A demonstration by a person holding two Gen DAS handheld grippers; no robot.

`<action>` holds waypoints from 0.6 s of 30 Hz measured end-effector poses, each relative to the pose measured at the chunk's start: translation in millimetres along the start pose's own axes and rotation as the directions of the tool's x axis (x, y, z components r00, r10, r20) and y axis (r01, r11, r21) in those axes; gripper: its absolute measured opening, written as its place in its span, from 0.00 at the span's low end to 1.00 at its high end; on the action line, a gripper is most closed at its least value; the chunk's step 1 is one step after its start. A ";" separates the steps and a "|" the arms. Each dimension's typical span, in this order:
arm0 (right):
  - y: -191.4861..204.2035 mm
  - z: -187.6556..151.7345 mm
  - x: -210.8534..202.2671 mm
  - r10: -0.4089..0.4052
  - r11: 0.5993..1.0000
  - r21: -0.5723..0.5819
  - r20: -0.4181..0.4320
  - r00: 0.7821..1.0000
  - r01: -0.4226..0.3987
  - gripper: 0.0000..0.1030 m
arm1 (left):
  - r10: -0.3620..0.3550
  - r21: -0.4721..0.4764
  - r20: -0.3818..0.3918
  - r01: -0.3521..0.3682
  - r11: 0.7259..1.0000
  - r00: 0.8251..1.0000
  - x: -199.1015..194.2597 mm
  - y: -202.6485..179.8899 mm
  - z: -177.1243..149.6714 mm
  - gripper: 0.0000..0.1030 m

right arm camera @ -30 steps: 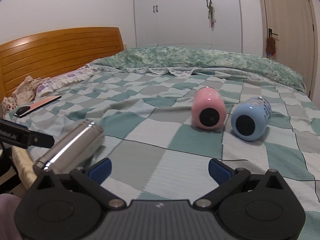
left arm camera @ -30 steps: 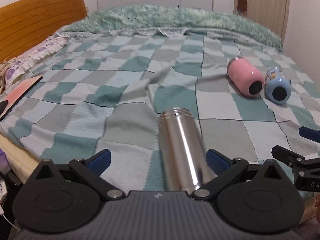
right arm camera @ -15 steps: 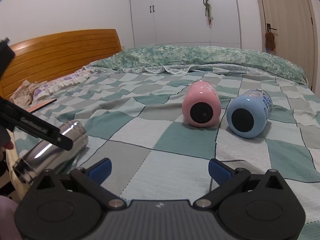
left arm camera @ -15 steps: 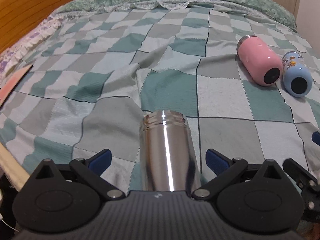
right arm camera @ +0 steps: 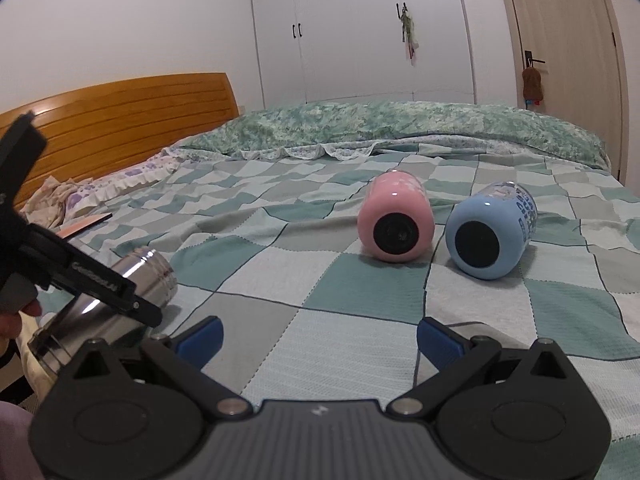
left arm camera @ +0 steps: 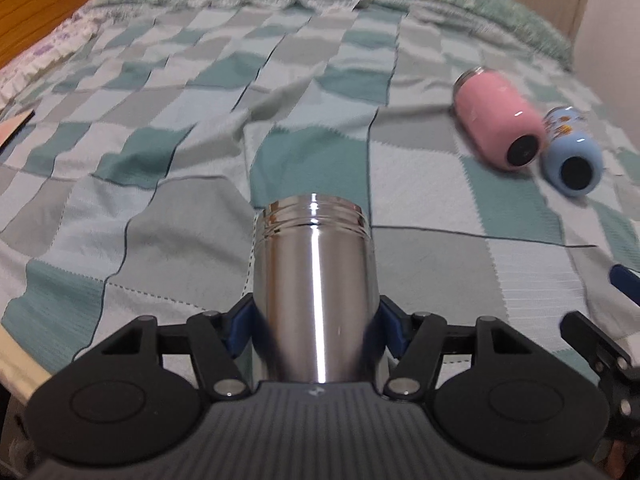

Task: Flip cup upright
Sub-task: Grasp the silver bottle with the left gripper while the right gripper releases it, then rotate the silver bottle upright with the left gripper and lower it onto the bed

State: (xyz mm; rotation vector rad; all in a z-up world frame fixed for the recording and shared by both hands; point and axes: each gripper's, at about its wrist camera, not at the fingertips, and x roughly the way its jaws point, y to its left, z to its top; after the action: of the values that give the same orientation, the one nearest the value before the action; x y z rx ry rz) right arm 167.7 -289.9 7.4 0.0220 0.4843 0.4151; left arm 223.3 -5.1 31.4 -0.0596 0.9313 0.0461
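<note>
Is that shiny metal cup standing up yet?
No. The steel cup lies tipped, threaded mouth pointing away along the bedspread, clamped by the left gripper.

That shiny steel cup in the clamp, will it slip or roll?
The steel cup looks polished, so it may slip between the left gripper's blue pads. It's round, so it would probably roll if dropped sideways on the checkered blanket.

Lettering on the blue cup (right arm camera: 491,234) and left gripper (right arm camera: 96,280) seems too blurred to read.

Three cups: one steel cup (left arm camera: 316,280), one pink cup (left arm camera: 496,124), one blue cup (left arm camera: 572,152).
</note>
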 end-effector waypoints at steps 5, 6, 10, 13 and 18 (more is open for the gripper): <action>1.3 -2.7 -6.8 -0.022 1.000 0.010 0.039 0.999 0.022 1.00 | -0.055 0.037 0.117 0.051 0.998 0.992 -23.6 5.1 -12.7 0.62; 1.5 -3.3 -7.8 -0.027 1.000 0.015 0.047 0.999 0.026 1.00 | -0.065 0.043 0.137 0.060 0.997 0.988 -28.0 6.3 -14.6 0.62; 2.2 -5.2 -12.5 -0.049 0.998 0.029 0.077 0.996 0.046 1.00 | -0.109 0.074 0.206 0.096 0.993 0.972 -47.1 9.9 -22.0 0.62; 4.2 -6.3 -17.0 -0.059 0.998 0.033 0.105 0.993 0.056 1.00 | -0.115 0.088 0.258 0.095 0.992 0.959 -59.8 14.2 -24.4 0.62; 9.1 -7.9 -21.7 -0.084 0.996 0.030 0.139 0.987 0.080 1.00 | -0.123 0.086 0.362 0.098 0.991 0.924 -75.7 21.5 -20.4 0.61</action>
State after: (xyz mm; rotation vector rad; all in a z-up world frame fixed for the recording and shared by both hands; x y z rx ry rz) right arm 143.2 -290.7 11.1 0.0540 0.3507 0.3246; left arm 160.5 13.9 79.4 -0.0399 0.5522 -0.0768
